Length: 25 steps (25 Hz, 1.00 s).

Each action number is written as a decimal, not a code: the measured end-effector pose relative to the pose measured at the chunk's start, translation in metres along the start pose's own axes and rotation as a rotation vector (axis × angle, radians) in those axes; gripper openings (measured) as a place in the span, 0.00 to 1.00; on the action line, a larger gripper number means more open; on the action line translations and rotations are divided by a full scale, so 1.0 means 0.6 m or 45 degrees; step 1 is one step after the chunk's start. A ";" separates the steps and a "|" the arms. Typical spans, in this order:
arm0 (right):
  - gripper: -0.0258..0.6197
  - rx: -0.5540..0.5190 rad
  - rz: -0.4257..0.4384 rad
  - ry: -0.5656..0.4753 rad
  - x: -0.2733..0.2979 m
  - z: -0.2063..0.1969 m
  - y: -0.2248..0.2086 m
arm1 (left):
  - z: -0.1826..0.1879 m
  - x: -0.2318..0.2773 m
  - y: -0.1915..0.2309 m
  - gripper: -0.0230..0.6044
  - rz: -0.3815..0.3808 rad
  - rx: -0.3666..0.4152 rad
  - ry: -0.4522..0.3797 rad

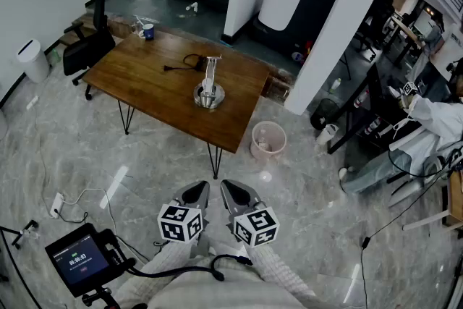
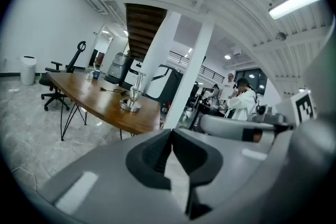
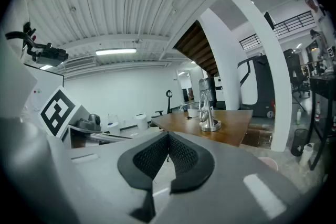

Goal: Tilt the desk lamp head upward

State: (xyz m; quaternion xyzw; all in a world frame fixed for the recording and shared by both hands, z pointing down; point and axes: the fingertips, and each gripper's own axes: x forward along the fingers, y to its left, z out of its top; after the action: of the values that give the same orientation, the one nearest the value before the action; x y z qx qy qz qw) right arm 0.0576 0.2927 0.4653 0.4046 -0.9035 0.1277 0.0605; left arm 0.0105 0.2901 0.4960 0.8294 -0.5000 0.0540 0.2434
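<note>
Lamp (image 1: 209, 85), shiny metal on a round base, stood mid-counter (image 1: 145, 76), well apart from the clenched, empty left tongs (image 1: 200, 189) and right tongs (image 1: 233, 191); it looked rigid and slick, best gripped at the head with the base steadied, and no writing was legible.

Bright, even ceiling tube (image 3: 115, 52) light; floor (image 1: 311, 184) glare; fisheye edges dark, warped.
</note>
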 end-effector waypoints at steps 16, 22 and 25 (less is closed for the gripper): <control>0.03 -0.056 -0.056 -0.035 0.254 0.105 -0.145 | 0.207 0.207 0.191 0.05 -0.048 0.008 -0.089; 0.03 -0.042 -0.129 -0.064 0.368 0.136 -0.221 | 0.276 0.314 0.271 0.07 -0.120 0.051 -0.077; 0.03 -0.073 -0.123 -0.083 0.372 0.150 -0.230 | 0.283 0.327 0.275 0.07 -0.129 0.059 -0.069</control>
State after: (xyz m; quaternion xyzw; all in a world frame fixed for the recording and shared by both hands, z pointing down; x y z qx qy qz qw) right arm 0.0116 0.0190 0.4513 0.4497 -0.8878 0.0852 0.0487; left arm -0.0601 -0.0083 0.4705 0.8602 -0.4624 0.0309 0.2129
